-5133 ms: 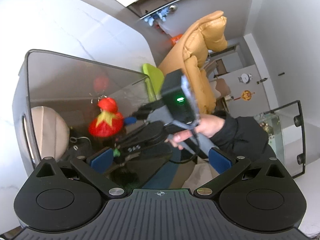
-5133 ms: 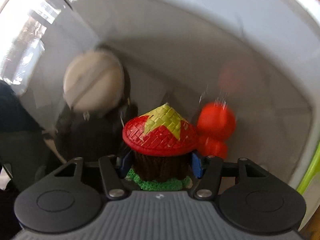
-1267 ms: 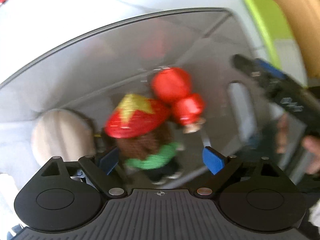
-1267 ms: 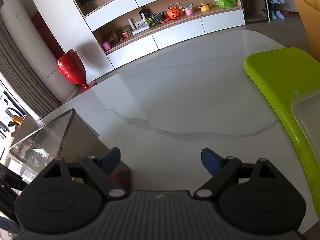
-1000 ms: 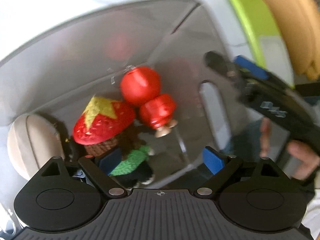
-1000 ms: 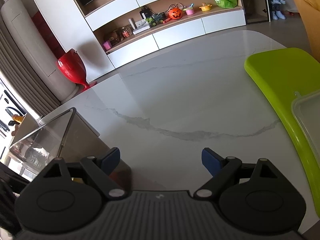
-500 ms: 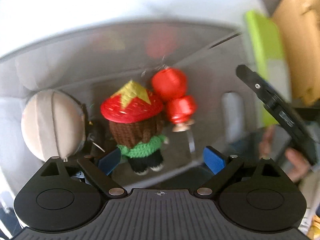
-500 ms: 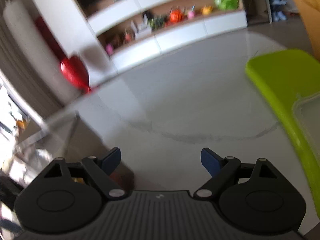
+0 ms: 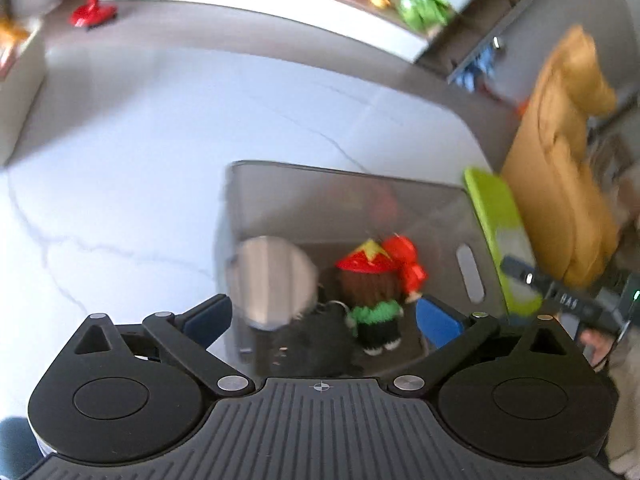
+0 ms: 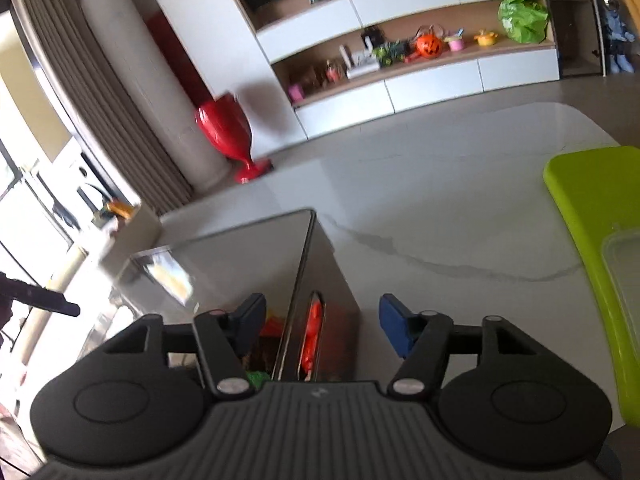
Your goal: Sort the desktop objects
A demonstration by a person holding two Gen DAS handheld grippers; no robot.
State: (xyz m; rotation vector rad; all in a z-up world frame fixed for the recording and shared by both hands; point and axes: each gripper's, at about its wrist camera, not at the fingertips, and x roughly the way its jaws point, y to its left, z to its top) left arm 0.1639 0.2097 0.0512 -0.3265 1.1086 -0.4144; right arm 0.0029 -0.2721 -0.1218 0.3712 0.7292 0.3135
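A clear grey bin [image 9: 348, 178] stands on the white marble table [image 9: 140, 160]. Inside it stand a knitted doll with a red and yellow hat [image 9: 370, 292], a red charm [image 9: 408, 268] beside it, a beige round pouch [image 9: 274, 280] and something dark [image 9: 316, 340]. My left gripper [image 9: 320, 316] is open and empty above the bin's near edge. My right gripper [image 10: 322, 322] is open and empty over the bin's corner [image 10: 308, 248]; the red charm [image 10: 312, 336] shows through the handle slot. The right gripper's body [image 9: 568, 300] shows at the right of the left wrist view.
A lime green tray [image 10: 592, 216] holding a clear lidded box [image 10: 624, 264] lies on the table to the right. A yellow chair [image 9: 568, 168] stands behind it. A shelf unit with toys [image 10: 400, 56] and a red vase [image 10: 228, 136] stand beyond the table.
My left gripper has pulled up and back from the bin, so more table shows. My right gripper has moved left over the bin's corner. Both stay open and empty.
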